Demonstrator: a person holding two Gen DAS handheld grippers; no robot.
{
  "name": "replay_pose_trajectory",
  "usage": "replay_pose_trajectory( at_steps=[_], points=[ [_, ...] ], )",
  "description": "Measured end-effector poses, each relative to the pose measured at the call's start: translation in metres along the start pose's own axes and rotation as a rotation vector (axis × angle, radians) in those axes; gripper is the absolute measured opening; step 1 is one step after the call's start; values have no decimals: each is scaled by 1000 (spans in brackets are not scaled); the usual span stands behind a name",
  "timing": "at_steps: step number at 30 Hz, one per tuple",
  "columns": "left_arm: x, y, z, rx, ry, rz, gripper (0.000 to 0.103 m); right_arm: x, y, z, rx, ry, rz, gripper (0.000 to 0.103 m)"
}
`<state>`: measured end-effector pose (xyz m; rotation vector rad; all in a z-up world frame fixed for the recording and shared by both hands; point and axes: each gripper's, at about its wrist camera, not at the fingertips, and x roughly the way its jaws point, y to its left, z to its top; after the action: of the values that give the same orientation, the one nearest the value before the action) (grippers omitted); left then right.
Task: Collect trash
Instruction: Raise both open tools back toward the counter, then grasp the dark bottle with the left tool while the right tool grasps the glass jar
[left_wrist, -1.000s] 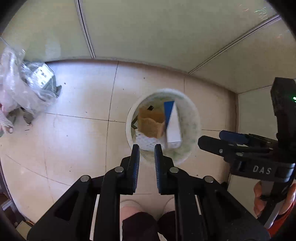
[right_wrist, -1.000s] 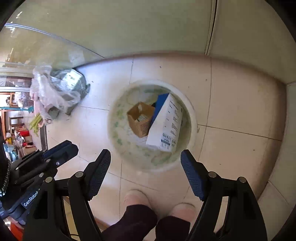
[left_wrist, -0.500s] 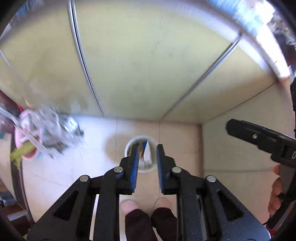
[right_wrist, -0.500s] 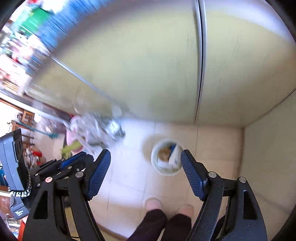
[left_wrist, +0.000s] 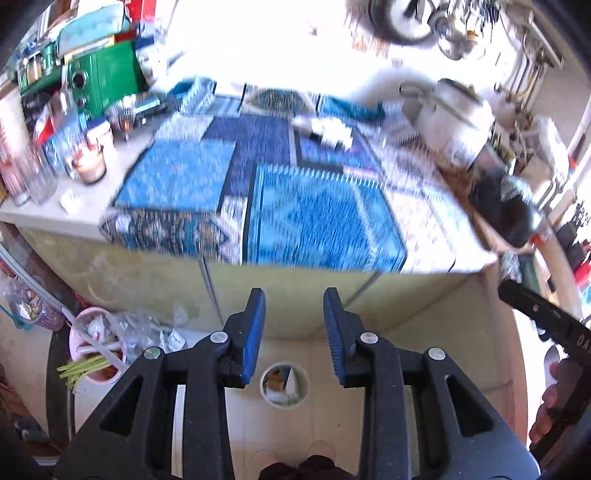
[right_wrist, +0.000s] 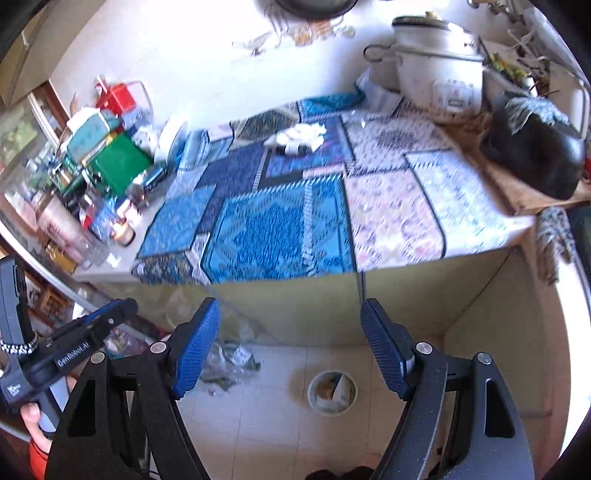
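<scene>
Your left gripper (left_wrist: 294, 328) and right gripper (right_wrist: 290, 349) match: black angular arms with triangular cutouts, silver screws at the joints, ribbed blue pads (right_wrist: 194, 354). At nine o'clock, white "GenRobot.AI" lettering marks the left gripper's body. You wear dark trousers (left_wrist: 306, 469).

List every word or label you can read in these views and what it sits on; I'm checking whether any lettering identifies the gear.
"GenRobot.AI": white lettering on the side of the left gripper, in the right wrist view.
"DA", cut off by the frame edge: on the side of the right gripper, in the left wrist view.
Rice cooker front panel: print too small to read.
Boxes in the white bin: print too small and blurred.
</scene>
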<state>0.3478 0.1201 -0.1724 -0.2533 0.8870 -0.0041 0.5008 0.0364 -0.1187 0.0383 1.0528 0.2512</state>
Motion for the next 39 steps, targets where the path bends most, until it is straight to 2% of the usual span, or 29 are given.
replay_pose_trajectory(
  at_steps=[3,8,15,22,25,33,36,39],
  points=[
    [-5,-3,26,-4,-28,-22,35,-17,1,26,5,-50,-31,75],
    [4,-17,68,32,-66,-3,38,-30,-12,68,-3,-123,-46,75],
    [66,-51,143,11,-99,22,38,13,-50,146,-31,-146,-8,75],
    [167,-81,225,-100,-12,51,38,81,-94,248,-119,-62,33,75],
    [216,-85,249,-160,30,70,38,118,-112,279,-160,-33,15,75],
    [326,-78,283,-294,137,99,38,221,-145,322,-143,116,46,75],
    [356,-78,289,-301,170,103,38,255,-151,331,-139,160,46,75],
    [376,-82,292,-278,191,145,31,287,-156,339,-133,198,49,75]
  ],
)
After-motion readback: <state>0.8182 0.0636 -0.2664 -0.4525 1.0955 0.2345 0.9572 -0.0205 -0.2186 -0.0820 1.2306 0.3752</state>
